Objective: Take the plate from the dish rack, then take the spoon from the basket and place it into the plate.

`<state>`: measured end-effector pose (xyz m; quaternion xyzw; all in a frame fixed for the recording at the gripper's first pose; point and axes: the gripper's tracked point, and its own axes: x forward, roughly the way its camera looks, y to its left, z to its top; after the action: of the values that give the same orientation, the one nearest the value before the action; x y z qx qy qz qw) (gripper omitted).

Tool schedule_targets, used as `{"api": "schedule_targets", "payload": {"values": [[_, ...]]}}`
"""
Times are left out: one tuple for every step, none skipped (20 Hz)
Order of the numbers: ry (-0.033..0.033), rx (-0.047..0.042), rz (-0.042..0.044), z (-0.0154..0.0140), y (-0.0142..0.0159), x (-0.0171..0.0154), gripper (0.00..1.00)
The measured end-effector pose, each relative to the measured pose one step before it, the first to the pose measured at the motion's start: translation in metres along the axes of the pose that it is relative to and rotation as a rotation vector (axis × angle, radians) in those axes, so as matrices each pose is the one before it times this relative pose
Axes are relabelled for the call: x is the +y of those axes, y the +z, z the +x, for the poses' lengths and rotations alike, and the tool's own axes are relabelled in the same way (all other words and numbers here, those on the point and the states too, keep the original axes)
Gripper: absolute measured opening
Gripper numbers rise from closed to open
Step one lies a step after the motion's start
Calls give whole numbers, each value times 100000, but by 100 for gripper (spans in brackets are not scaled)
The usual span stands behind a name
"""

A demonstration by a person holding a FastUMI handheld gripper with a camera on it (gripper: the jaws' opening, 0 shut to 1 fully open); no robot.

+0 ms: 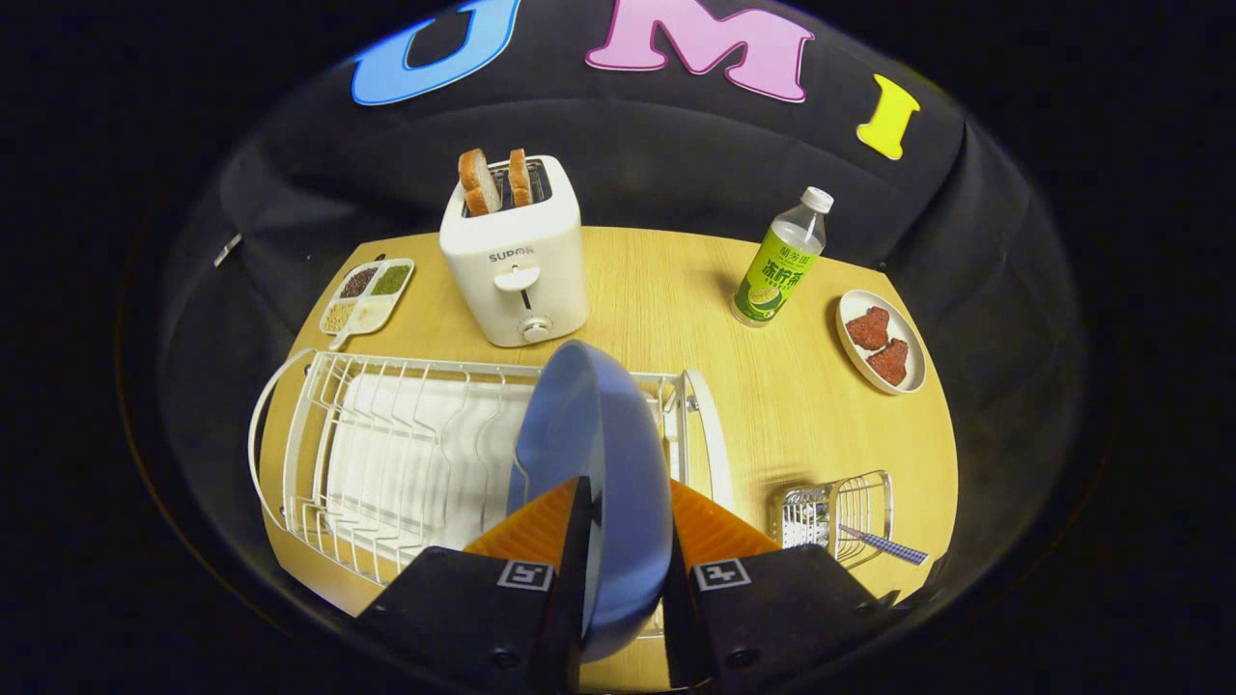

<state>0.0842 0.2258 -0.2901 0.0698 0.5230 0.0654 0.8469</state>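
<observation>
Holding the blue plate (594, 434) on edge, we have the gripper (626, 512) clamped on its rim, one finger on each face, above the right end of the dish rack (386, 444). It looks rigid, smooth and likely slippery, so a rim pinch suits. It stands upright, hollow side facing left. The spoon (884, 545) lies in the basket (835, 516) near the table's (676, 290) right edge, handle pointing right.

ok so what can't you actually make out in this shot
Gripper view:
- Plate: lower rim hidden behind the tongs, whose fingers press either side of it.
- Spoon: bowl end hidden inside the basket.
- Dish rack: near edge cut off by the fingers.
</observation>
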Motion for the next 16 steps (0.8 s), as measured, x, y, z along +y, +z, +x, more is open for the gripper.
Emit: {"api": "schedule_targets", "payload": {"values": [[-760, 450, -811, -295, 45, -12, 35], [-643, -123, -555, -434, 291, -40, 35], [-615, -426, -780, -290, 213, 43, 34], [-830, -1017, -342, -193, 403, -137, 34], [-655, -1356, 94, -370, 360, -189, 33], [-1300, -1688, 236, -432, 675, -394, 33], [-1455, -1451, -385, -133, 320, -600, 32], [613, -1240, 309, -351, 374, -262, 32], [742, -719, 913, -196, 184, -280, 32], [1398, -1070, 1300, -455, 277, -136, 32], [1432, -1468, 1187, -526, 234, -129, 32], [1638, -1975, 890, -695, 496, -304, 32], [1869, -2041, 956, -679, 396, -127, 32], [2866, -1703, 904, -866, 386, -62, 32], [3187, -1608, 1225, -1039, 282, 40, 32], [3071, -1592, 1085, -1128, 229, -45, 32]]}}
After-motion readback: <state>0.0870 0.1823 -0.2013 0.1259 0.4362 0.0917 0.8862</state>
